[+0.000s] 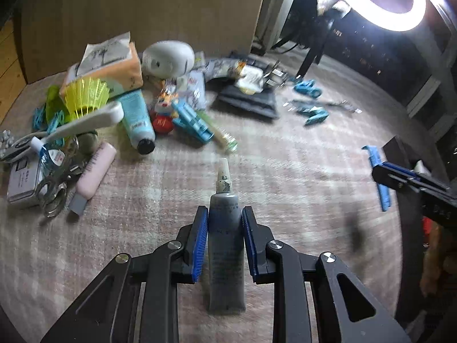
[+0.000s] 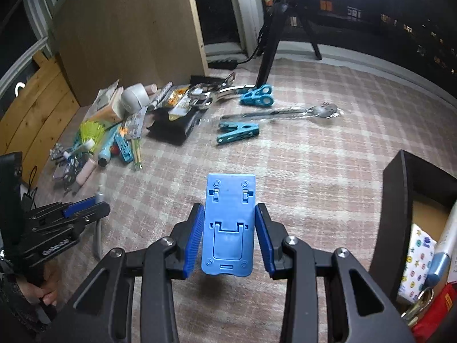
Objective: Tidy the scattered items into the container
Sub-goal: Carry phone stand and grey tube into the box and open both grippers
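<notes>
A grey tube with a stained white nozzle (image 1: 225,243) sits between the blue pads of my left gripper (image 1: 225,211), which is shut on it just above the pale checked carpet. My right gripper (image 2: 230,208) is shut on a flat blue plastic stand (image 2: 228,228), pinched by its two long edges. The dark container (image 2: 400,200) stands at the right, holding a patterned pack, a white-and-blue tube and a red item. In the right wrist view the left gripper (image 2: 97,204) shows at the left edge. In the left wrist view the right gripper (image 1: 380,171) carries the blue stand (image 1: 384,197).
A heap of scattered items (image 1: 108,108) lies by a wooden panel (image 1: 142,14): tissue pack, yellow shuttlecock, turquoise tube, pink tube, scissors, blue clips. Blue clothes pegs (image 2: 257,95) and a wrapped metal spoon (image 2: 285,113) lie farther right. A tripod (image 2: 268,57) and ring light (image 1: 400,5) stand behind.
</notes>
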Motion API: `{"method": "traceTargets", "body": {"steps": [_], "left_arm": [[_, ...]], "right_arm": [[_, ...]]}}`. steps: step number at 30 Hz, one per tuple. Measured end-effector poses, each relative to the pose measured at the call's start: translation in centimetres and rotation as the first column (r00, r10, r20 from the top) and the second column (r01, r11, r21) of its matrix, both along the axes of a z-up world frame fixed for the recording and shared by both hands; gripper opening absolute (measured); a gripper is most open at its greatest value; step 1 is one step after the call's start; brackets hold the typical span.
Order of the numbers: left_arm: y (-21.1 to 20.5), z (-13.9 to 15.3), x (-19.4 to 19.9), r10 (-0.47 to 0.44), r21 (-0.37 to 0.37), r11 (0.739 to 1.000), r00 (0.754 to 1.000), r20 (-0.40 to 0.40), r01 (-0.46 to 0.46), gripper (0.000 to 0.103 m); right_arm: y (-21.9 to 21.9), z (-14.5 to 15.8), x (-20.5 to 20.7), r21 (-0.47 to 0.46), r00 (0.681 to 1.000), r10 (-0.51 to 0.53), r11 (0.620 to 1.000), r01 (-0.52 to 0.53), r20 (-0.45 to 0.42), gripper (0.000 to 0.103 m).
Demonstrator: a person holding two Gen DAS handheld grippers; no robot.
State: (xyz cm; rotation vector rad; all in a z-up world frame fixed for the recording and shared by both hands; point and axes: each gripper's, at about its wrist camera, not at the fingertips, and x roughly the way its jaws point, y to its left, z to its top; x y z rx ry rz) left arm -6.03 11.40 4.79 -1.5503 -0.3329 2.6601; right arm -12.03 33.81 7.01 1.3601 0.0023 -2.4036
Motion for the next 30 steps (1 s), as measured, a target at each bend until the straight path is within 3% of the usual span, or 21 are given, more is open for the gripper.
{"method": "traceTargets", "body": {"steps": [4,5,9,13,21,22,23,24,25,26,30], "left_arm": [[2.8,2.8,-0.7,-0.065,0.028,0.997,0.996,-0.058,0.066,0.021],[3.6,3.3,-0.9,-0.085,0.035,0.996,0.994,-0.07,0.088,0.015],[8.5,5.5,-1.4,-0.224,0.066,0.97,0.967,-0.125,0.233,0.014],[14.4,6.8,-0.9,-0.38,0.101,0.912,0.91,-0.164,0.399,0.014],[27.0,9.2,1.3,-0.637,0.13,0.732,0.739,-0.219,0.669,0.014],[28.5,9.3,1.7,-0.667,0.134,0.704,0.714,-0.213,0.698,0.022],[29.8,9.4,2.1,-0.687,0.114,0.693,0.699,-0.198,0.712,0.048],[30.8,9.5,2.5,-0.699,0.089,0.686,0.688,-0.194,0.722,0.06],[31.4,9.8,3.1,-0.704,0.066,0.681,0.677,-0.216,0.729,0.067],[31.7,10.0,3.5,-0.707,0.043,0.679,0.669,-0.231,0.733,0.066],[31.9,10.7,4.4,-0.715,-0.017,0.68,0.657,-0.239,0.733,0.065]], "right_arm": [[1.9,1.7,1.2,-0.009,0.998,-0.041,0.999,0.041,-0.038,0.035],[2.7,2.1,1.6,-0.015,0.997,-0.06,0.998,0.059,-0.045,0.035],[6.7,3.7,3.6,-0.035,0.985,-0.155,0.988,0.153,-0.07,0.035],[12.3,5.1,6.3,-0.038,0.957,-0.275,0.961,0.273,-0.094,0.035],[23.2,6.9,12.3,-0.009,0.836,-0.531,0.845,0.535,-0.137,0.036],[24.3,7.0,13.0,-0.009,0.815,-0.562,0.824,0.566,-0.139,0.037],[25.0,7.0,13.3,-0.001,0.803,-0.582,0.81,0.587,-0.131,0.049],[25.7,6.9,13.6,0.018,0.784,-0.61,0.788,0.616,-0.119,0.066],[26.1,6.9,13.9,0.022,0.77,-0.626,0.774,0.633,-0.127,0.067],[26.5,7.0,14.4,0.012,0.754,-0.642,0.76,0.65,-0.143,0.067],[26.8,7.1,14.7,-0.003,0.744,-0.653,0.752,0.659,-0.142,0.067]]}}
